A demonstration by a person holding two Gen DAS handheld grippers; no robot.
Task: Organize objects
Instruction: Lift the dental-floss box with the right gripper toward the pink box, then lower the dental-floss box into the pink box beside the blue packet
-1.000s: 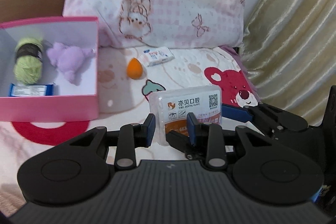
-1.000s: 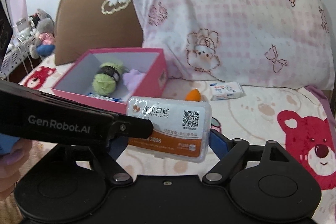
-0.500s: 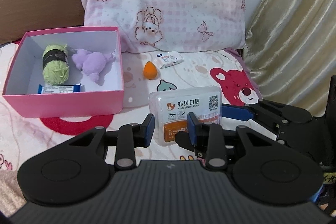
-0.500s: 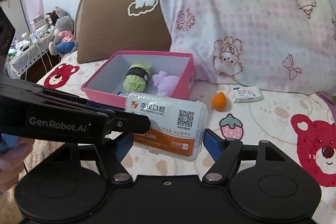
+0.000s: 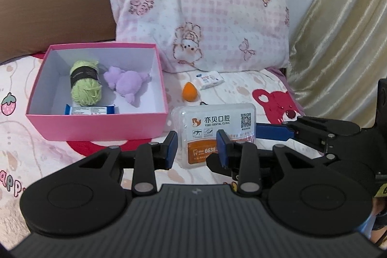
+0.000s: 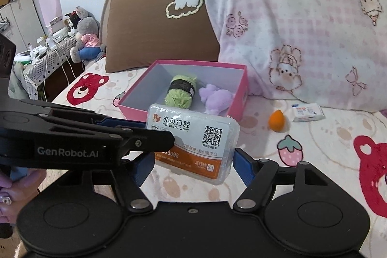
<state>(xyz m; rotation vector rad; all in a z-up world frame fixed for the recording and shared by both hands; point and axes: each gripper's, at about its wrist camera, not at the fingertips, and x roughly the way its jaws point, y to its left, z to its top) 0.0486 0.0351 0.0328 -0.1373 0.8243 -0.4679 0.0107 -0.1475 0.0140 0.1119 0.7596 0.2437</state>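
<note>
A clear plastic floss-pick box with an orange label hangs above the bed, just in front of the pink box. My left gripper is shut on its left end. My right gripper spans the floss box lengthwise, with a blue pad against each end. The open pink box holds a green yarn ball, a purple plush toy and a blue-and-white packet. An orange egg-shaped sponge and a small tissue pack lie on the sheet to its right.
A pink checked pillow and a brown pillow lean on the headboard behind the pink box. A gold curtain hangs at the right. A cluttered side table with plush toys stands left of the bed. A person's hand holds the left gripper.
Both grippers have risen and drawn back with the floss box, so more of the bed and pillows shows. The right gripper's pads have narrowed onto the box's ends.
</note>
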